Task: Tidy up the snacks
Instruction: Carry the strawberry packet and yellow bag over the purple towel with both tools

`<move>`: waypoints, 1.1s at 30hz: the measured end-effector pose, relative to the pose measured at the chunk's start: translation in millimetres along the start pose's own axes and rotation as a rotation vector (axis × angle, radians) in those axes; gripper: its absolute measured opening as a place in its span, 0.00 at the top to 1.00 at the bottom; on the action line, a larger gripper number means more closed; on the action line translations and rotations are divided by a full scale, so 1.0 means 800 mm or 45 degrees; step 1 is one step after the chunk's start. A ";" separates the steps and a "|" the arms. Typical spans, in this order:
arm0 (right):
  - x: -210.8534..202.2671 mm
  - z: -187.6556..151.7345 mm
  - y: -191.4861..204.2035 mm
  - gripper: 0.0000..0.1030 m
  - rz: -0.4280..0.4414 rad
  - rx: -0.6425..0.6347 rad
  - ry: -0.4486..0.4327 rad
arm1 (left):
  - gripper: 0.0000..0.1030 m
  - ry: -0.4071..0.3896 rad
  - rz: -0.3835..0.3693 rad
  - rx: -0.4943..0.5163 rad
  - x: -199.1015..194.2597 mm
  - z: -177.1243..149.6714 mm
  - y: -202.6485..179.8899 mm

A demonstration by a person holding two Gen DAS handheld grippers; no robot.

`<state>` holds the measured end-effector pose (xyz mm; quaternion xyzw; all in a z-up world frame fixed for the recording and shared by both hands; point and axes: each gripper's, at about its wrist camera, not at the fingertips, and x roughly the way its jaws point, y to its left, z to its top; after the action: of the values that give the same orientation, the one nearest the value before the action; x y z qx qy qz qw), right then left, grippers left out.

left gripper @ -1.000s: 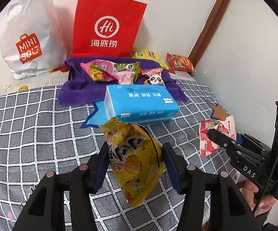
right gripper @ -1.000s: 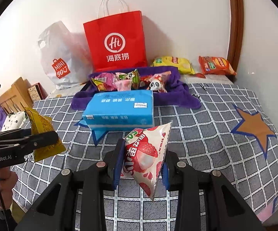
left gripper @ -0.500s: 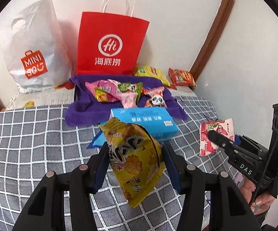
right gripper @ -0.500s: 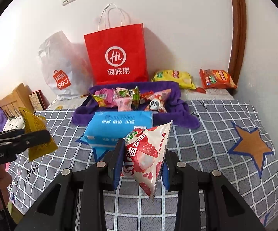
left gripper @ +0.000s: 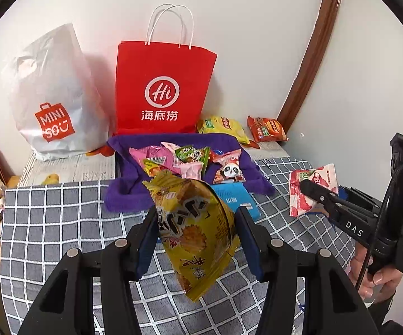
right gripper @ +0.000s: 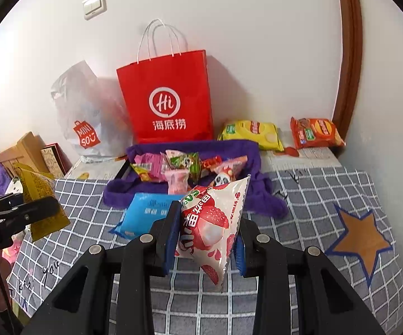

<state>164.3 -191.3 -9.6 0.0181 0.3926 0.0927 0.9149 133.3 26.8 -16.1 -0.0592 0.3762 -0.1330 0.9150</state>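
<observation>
My left tongs (left gripper: 195, 240) grip a yellow snack bag (left gripper: 195, 231), held clear above the grey checked cover (left gripper: 61, 223). My right tongs (right gripper: 207, 237) are clamped on a pink lychee pouch (right gripper: 212, 223), also lifted. Just beyond lies a blue tissue pack (right gripper: 145, 212), then a purple cloth (left gripper: 123, 195) heaped with small snacks. Against the wall stand a red paper bag (left gripper: 162, 89) and a white plastic bag (left gripper: 50, 97).
</observation>
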 end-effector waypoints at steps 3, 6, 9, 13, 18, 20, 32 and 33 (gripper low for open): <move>0.003 0.011 0.000 0.67 0.000 -0.003 -0.008 | 0.50 -0.005 0.012 0.013 0.001 0.008 -0.001; 0.010 0.022 0.000 0.67 0.006 -0.010 -0.007 | 0.50 -0.009 0.017 0.024 0.004 0.017 -0.002; 0.019 0.032 0.001 0.67 0.016 -0.007 -0.001 | 0.50 -0.012 0.025 0.035 0.008 0.026 -0.003; 0.031 0.046 0.002 0.67 0.030 -0.013 0.007 | 0.50 -0.014 0.037 0.037 0.015 0.038 0.000; 0.047 0.071 0.010 0.67 0.029 -0.047 -0.007 | 0.50 -0.006 0.044 0.015 0.028 0.059 0.009; 0.053 0.079 0.013 0.67 0.030 -0.056 -0.009 | 0.50 -0.001 0.047 0.005 0.034 0.068 0.013; 0.090 0.119 0.017 0.67 0.044 -0.079 -0.015 | 0.50 0.018 0.048 -0.034 0.074 0.111 0.038; 0.094 0.122 0.016 0.67 0.044 -0.081 -0.015 | 0.50 0.018 0.050 -0.037 0.077 0.114 0.041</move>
<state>283.5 -160.9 5.4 -0.0036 0.3838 0.1206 0.9155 245.7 41.4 0.3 -0.0643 0.3855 -0.1100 0.9139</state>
